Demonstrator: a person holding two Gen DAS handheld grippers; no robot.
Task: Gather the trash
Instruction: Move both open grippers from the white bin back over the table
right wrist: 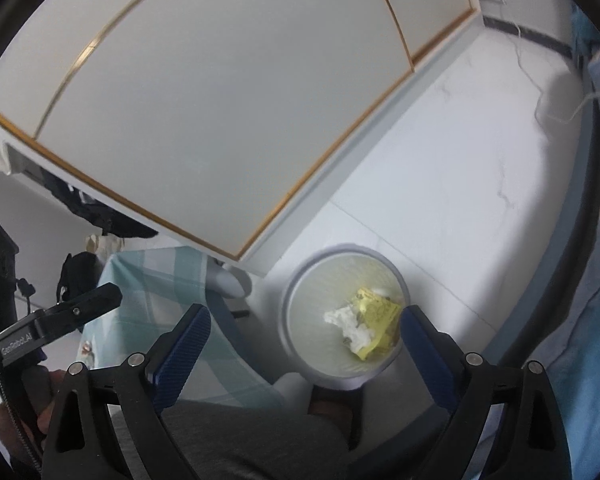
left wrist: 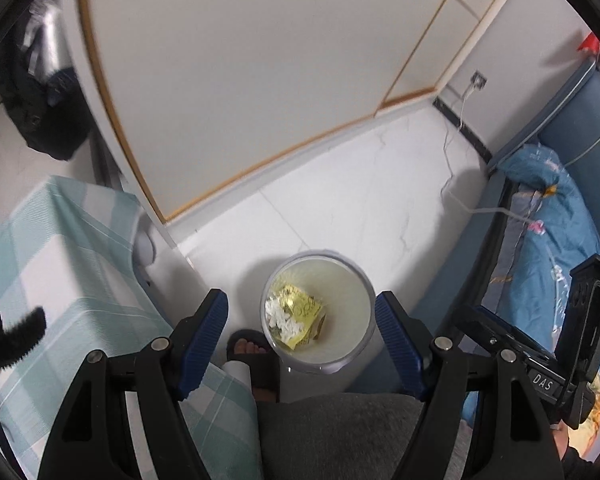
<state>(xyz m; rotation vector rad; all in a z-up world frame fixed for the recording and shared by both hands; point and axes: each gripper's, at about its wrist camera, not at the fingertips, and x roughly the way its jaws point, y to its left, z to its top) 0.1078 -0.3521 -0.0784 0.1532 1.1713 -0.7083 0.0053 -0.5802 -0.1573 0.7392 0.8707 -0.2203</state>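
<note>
Both grippers are empty here. The left gripper [left wrist: 300, 320] has its jaws spread wide with nothing between them, and the right gripper [right wrist: 304, 332] is the same: released, nothing pinched.

The trash is sitting in the bin [left wrist: 356, 280], which stands on the white floor [left wrist: 360, 184] just beside the bed [left wrist: 548, 216] and close to the person's slippered foot [left wrist: 252, 352]. Inside there's a yellow wrapper [left wrist: 300, 304] with a crumpled white tissue [left wrist: 280, 320] touching it, both lying on the bottom toward the foot side.

So my read is the drop is done and this is the back-off, or the hunt for the next scrap. To do it well: lift straight up clear of the rim so a jaw doesn't clip the bin and tip it, keep the jaws wide, and don't swing the two grippers into each other, since they're quite near.

As for orientation, the bin stands upright, mouth pointing up, long axis vertical. The wrapper is flattish and creased, and in the right wrist view its long side [right wrist: 376, 312] runs diagonally across the bin floor. The tissue is just a wad with no real axis.
</note>
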